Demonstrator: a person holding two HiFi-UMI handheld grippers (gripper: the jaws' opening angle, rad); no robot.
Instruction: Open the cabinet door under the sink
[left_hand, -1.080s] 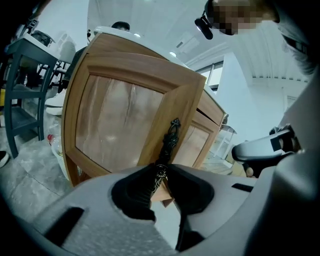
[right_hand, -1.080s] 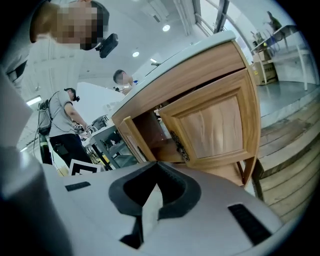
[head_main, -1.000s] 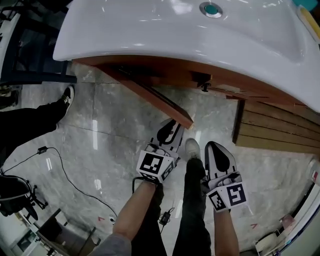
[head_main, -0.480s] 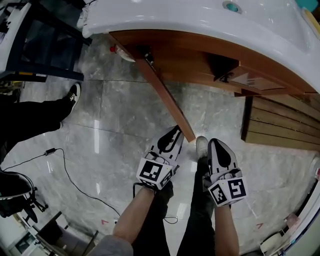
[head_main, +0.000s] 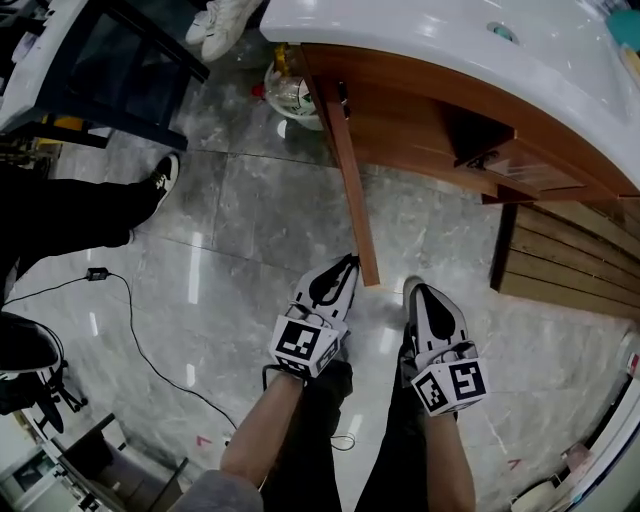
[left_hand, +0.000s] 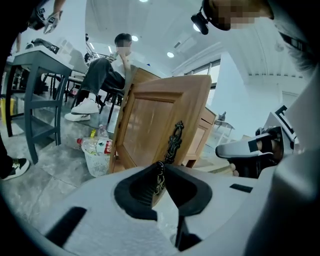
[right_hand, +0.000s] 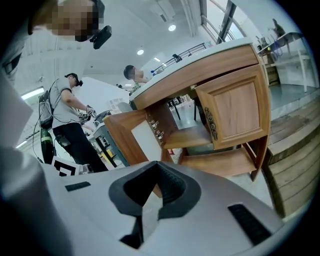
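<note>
Under the white sink (head_main: 440, 45) stands a wooden cabinet. Its left door (head_main: 350, 190) is swung wide open, edge-on toward me in the head view. My left gripper (head_main: 348, 266) is at the door's free edge. In the left gripper view the door (left_hand: 150, 115) fills the middle, and the jaws of the left gripper (left_hand: 160, 168) are closing on the lower end of its ornate black handle (left_hand: 175, 140). To the right, my right gripper (head_main: 416, 292) hangs over the floor, shut and holding nothing. Past the right gripper (right_hand: 158, 164), the right gripper view shows the right door (right_hand: 235, 107) standing ajar.
A white wastebasket (head_main: 293, 95) with bottles sits on the floor behind the open door. A dark table (head_main: 110, 60) and a person's black-clad leg (head_main: 70, 215) are at the left. A cable (head_main: 130, 320) crosses the marble floor. Wooden decking (head_main: 570, 265) lies at the right.
The left door has swung further open toward me, with the left gripper staying at its free edge. Both grippers have drawn back from the cabinet.
</note>
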